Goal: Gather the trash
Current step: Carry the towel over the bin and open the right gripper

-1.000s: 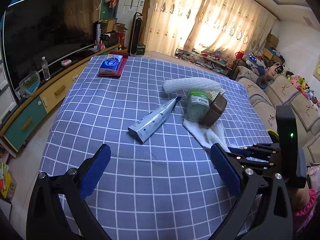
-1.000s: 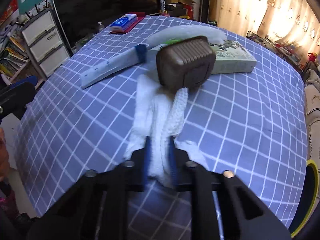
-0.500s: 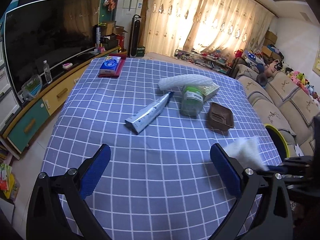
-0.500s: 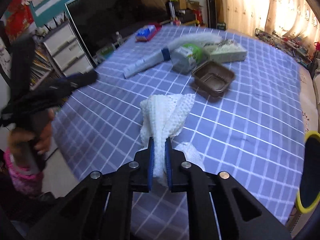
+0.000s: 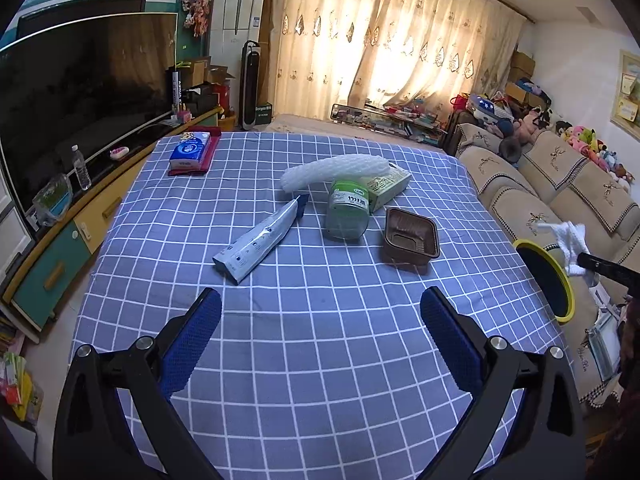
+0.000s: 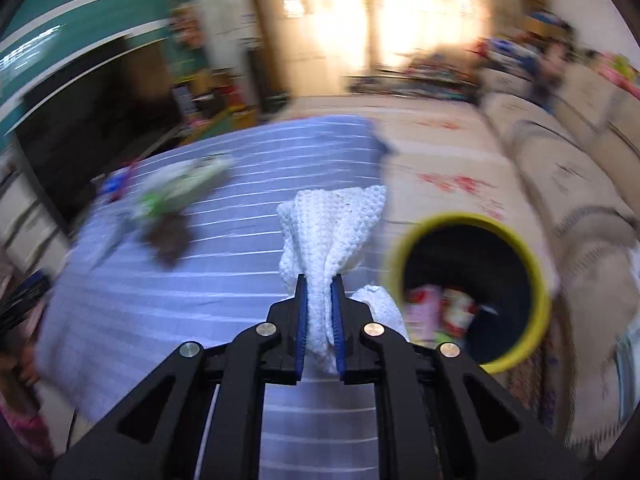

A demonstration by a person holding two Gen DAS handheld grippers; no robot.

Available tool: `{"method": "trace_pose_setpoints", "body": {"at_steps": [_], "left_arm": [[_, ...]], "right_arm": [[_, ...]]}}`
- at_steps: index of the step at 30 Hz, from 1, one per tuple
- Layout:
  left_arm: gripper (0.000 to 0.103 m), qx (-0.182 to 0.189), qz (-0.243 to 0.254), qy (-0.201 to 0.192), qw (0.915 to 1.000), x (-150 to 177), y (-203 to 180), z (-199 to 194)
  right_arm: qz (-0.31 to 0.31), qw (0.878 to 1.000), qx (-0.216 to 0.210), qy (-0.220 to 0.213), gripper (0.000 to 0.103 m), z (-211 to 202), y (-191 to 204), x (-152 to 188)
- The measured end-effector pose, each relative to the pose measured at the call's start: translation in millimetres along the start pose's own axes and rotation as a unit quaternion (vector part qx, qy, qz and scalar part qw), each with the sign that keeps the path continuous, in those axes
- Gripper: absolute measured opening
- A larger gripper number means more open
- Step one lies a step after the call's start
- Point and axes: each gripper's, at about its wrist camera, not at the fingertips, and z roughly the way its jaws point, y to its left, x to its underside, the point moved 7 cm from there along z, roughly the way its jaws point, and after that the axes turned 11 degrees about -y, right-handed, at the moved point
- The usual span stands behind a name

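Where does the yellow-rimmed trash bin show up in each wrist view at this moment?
Left wrist: trash bin at the right edge, past the table's right side, beside the sofa.
Right wrist: trash bin right of centre, just right of the white cloth clamped in the right gripper.
Shared landmark: blue checked tablecloth.

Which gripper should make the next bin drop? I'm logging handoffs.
Right. The right gripper is shut on the white cloth, close beside the yellow-rimmed bin. The left gripper is open and empty, over the table.
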Motion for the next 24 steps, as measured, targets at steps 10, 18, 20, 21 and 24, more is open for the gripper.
{"method": "trace_pose_setpoints", "body": {"at_steps": [10, 18, 20, 21, 24], "left_arm": [[0.098, -0.004, 0.012, 0.007, 0.9999, -6.9, -9.7, 22.3], [0.098, -0.014, 0.012, 0.020, 0.9996, -7.0, -5.6, 39.6], [0.098, -0.019, 0.014, 0.023, 0.9995, -7.1, -2.1, 44.8], [0.098, -0.021, 0.014, 0.024, 0.9994, -6.9, -0.1, 46.9], [0.098, -0.022, 0.014, 0.027, 0.9993, -7.3, 4.6, 51.1]], "right_arm": [[0.072, 0.991, 0.093, 0.061, 0.012, 76.1, -105.9, 20.4], [0.080, 0.985, 0.120, 0.091, 0.036, 107.2, -127.1, 37.8], [0.075, 0.985, 0.126, 0.088, 0.040, 107.6, -125.9, 37.7], [0.075, 0.986, 0.124, 0.087, 0.042, 107.1, -124.3, 37.4], [0.074, 0.987, 0.118, 0.081, 0.045, 103.3, -117.4, 34.0]]}}
